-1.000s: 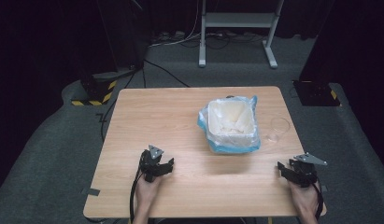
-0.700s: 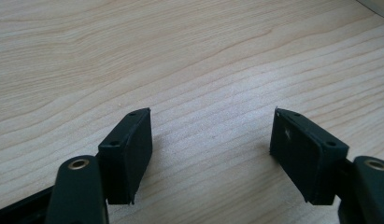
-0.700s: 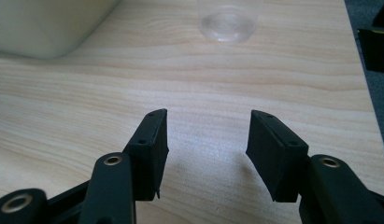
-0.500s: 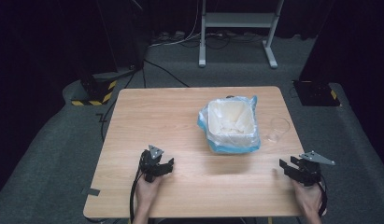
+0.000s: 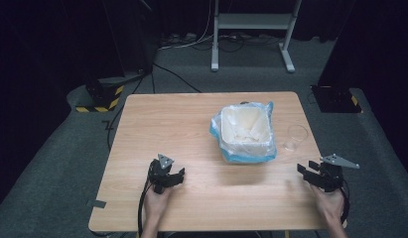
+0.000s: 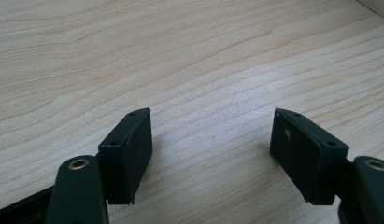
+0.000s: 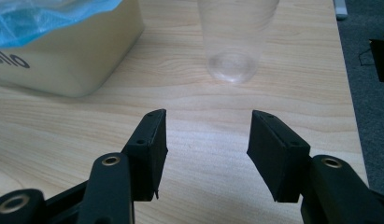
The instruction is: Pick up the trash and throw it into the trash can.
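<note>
A cream bin [image 5: 245, 131] lined with a blue plastic bag stands right of the table's middle; its side [image 7: 63, 56] fills the upper left of the right gripper view. A clear plastic cup [image 5: 295, 137] stands upright just right of the bin, and the cup [image 7: 234, 37] is straight ahead of my right gripper [image 7: 206, 149], a short way off. That right gripper [image 5: 310, 173] is open near the table's right front edge, with nothing between its jaws. My left gripper [image 5: 175, 176] rests low at the front left, open over bare wood [image 6: 210, 135].
The wooden table [image 5: 181, 124] has bare room across its left half and front. The right edge of the table [image 7: 348, 116] drops to grey carpet close to my right gripper. A white stand [image 5: 251, 29] and cables lie on the floor beyond the table.
My right gripper has drifted slightly right and toward the table's edge. The left gripper, the bin and the cup have stayed put.
</note>
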The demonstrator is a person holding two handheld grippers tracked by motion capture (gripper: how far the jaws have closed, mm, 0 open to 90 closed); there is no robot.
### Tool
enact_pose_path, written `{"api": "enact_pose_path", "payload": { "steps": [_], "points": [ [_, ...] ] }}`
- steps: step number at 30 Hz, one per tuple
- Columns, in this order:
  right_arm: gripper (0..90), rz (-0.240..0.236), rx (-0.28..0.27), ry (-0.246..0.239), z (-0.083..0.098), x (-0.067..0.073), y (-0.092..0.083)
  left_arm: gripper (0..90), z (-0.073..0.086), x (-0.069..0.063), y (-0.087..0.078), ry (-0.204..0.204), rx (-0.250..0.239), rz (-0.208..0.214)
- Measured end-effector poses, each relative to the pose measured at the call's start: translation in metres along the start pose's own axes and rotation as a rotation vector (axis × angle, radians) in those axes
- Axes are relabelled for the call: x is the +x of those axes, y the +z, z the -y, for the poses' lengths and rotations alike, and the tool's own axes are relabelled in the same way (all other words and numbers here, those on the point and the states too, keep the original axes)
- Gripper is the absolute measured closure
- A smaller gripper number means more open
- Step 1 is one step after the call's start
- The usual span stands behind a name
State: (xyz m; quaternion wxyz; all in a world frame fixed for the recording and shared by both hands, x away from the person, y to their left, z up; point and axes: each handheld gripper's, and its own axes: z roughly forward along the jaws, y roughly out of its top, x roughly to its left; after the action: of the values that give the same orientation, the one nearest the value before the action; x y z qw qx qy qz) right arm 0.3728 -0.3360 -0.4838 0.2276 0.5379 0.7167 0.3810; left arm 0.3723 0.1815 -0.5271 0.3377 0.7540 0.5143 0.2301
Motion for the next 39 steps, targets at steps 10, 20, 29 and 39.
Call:
{"api": "enact_pose_path", "payload": {
  "steps": [10, 20, 29, 39],
  "points": [
    [51.2, 0.001, -0.008, 0.001, -0.027, -0.002, -0.004, 29.5, 0.000, 0.000, 0.000, 0.000, 0.000, 0.000],
    [55.4, 0.034, 0.003, -0.014, -0.052, -0.004, -0.001, 29.5, 0.000, 0.000, 0.000, 0.000, 0.000, 0.000],
    [57.5, 0.061, 0.009, 0.005, -0.066, -0.011, 0.005, 29.5, 0.000, 0.000, 0.000, 0.001, 0.000, 0.000],
    [57.7, 0.087, 0.001, 0.030, -0.083, -0.019, 0.009, 29.5, 0.000, 0.000, 0.000, 0.000, 0.000, 0.000]
  ]
}}
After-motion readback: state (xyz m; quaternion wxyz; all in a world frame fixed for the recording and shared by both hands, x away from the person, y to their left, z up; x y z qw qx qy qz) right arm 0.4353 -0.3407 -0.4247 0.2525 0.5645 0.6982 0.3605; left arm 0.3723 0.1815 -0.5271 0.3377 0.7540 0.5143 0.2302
